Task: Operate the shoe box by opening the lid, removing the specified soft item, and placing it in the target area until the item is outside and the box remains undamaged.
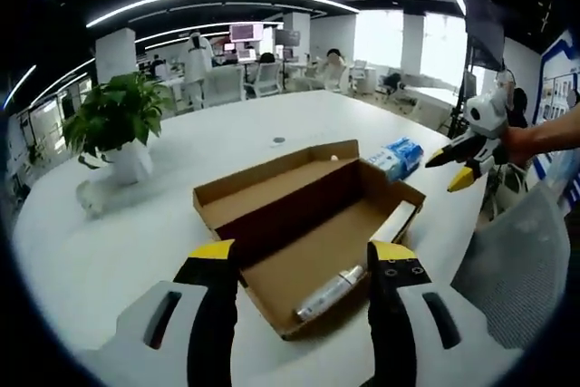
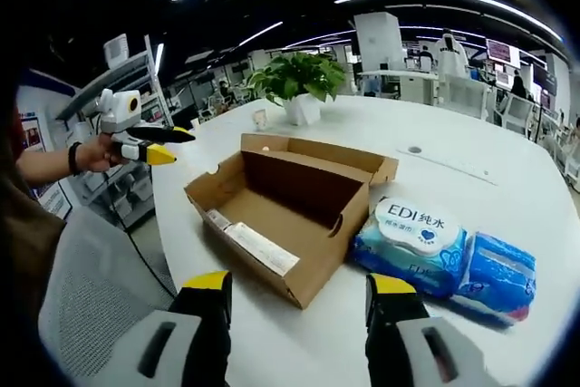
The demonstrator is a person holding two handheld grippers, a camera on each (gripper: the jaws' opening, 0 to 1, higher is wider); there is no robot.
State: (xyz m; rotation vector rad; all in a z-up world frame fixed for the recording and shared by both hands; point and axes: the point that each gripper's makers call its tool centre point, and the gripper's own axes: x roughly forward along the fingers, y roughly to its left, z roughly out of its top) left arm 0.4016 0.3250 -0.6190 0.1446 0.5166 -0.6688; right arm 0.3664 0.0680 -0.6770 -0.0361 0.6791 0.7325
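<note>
Shoe box (image 2: 290, 215) lies open on the table (image 2: 471, 151), blue wipes pack (image 2: 444, 256) already outside at its 4 o'clock; both claws, left (image 1: 299, 265) and right (image 2: 299, 292), spread and empty; a careless low sweep could crease the cardboard wall.

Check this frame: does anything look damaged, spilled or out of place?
Nothing stands out. The brown cardboard shoe box sits open and intact on the white table, the blue wet-wipes pack lies outside beside it, and a silver tube rests inside the box.
</note>
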